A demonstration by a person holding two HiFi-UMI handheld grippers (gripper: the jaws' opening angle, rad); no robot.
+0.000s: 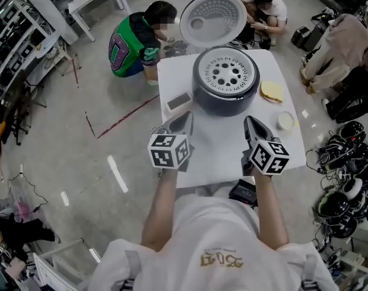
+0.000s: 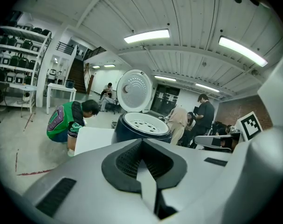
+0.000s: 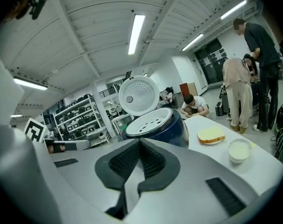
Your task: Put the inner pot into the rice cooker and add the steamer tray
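A dark blue rice cooker stands on the white table with its round lid swung up behind it. A white perforated steamer tray sits in its top; the inner pot below is hidden. The same cooker shows ahead in both gripper views. My left gripper is shut and empty, near the cooker's front left. Shut and empty too, my right gripper hangs at the cooker's front right. Neither touches the cooker.
A small grey box lies left of the cooker. Right of it are a slice of bread on a plate and a small white bowl. People crouch and stand behind and right of the table. Cables and gear cover the floor at right.
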